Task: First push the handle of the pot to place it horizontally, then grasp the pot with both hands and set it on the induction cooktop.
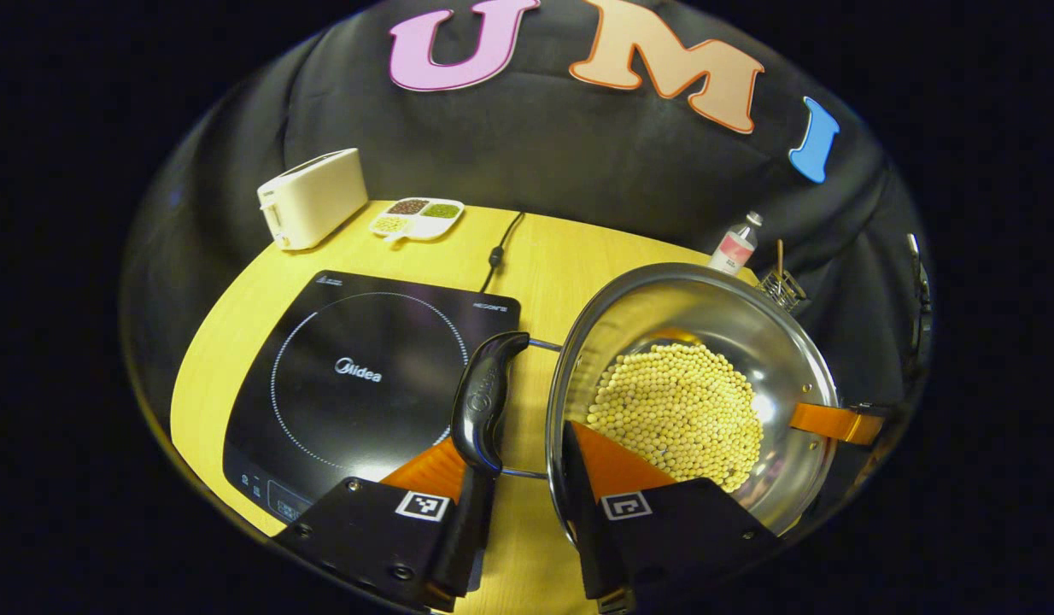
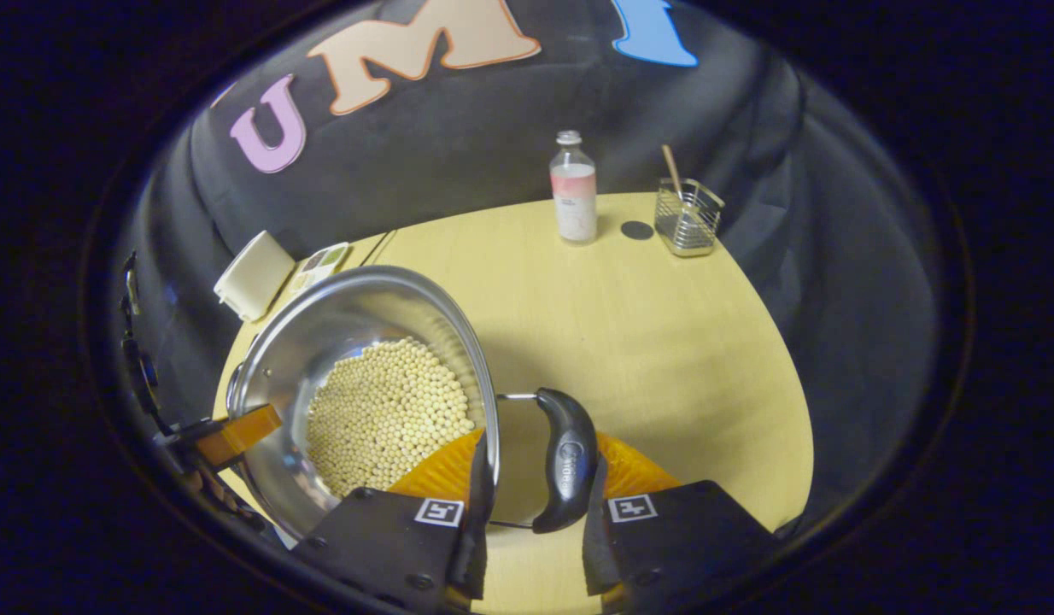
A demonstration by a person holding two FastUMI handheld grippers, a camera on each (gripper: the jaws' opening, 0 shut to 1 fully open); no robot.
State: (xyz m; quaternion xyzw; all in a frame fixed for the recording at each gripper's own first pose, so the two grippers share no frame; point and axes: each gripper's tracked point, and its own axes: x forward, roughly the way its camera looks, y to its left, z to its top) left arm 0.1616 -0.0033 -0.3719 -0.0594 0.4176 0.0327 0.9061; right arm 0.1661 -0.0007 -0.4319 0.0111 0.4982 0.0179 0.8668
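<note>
Beside the black glass induction cooktop (image 1: 356, 376), on the yellow table (image 2: 647, 342), my steel pot of pale beans (image 1: 689, 384) waits. Left gripper (image 1: 527, 478) and right gripper (image 2: 531, 487) each straddle a black side handle, grip uncertain. Handles look level; lifting across remains.

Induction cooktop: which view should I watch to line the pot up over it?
The left gripper view. It shows the induction cooktop nearly whole on the table, its ring marking plain, just left of the pot and its handle. The right gripper view looks over the pot toward the bottle.
</note>
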